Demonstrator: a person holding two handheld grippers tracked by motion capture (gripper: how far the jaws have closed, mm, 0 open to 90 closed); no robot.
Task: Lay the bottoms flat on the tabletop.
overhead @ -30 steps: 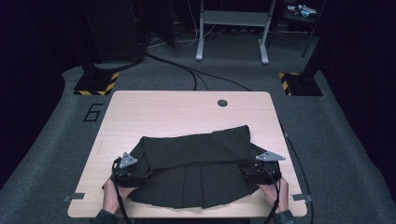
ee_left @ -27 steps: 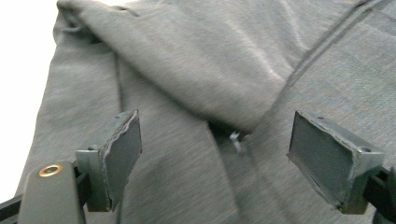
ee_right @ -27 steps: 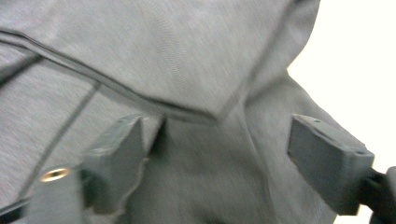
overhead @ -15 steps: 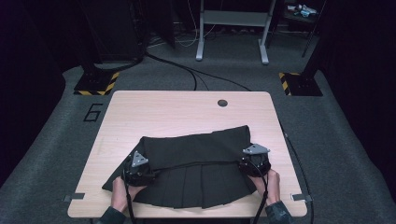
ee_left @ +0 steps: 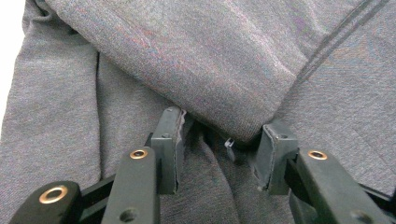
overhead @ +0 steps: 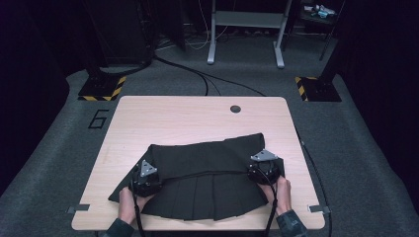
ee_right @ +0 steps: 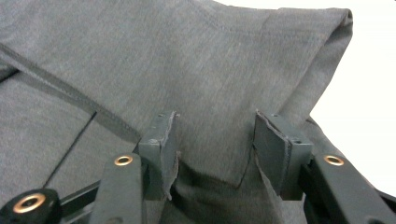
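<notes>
Since the earlier frames both hands had slid inward and up the table, from the skirt's near corners to the ends of its folded-over edge, and both sets of jaws had just been closing. At six o'clock, the pleated hem of the black skirt [overhead: 197, 197] lay on the near half of the table [overhead: 197, 118]. At seven o'clock the left gripper [ee_left: 217, 149] stood half closed, the fold's corner and a zip pull between its pads, which did not clearly pinch. At five o'clock the right gripper [ee_right: 212, 147] likewise straddled a flap, its hold uncertain. The risk: pads catching one layer only, so the fold would slip or drag crooked toward twelve o'clock.
</notes>
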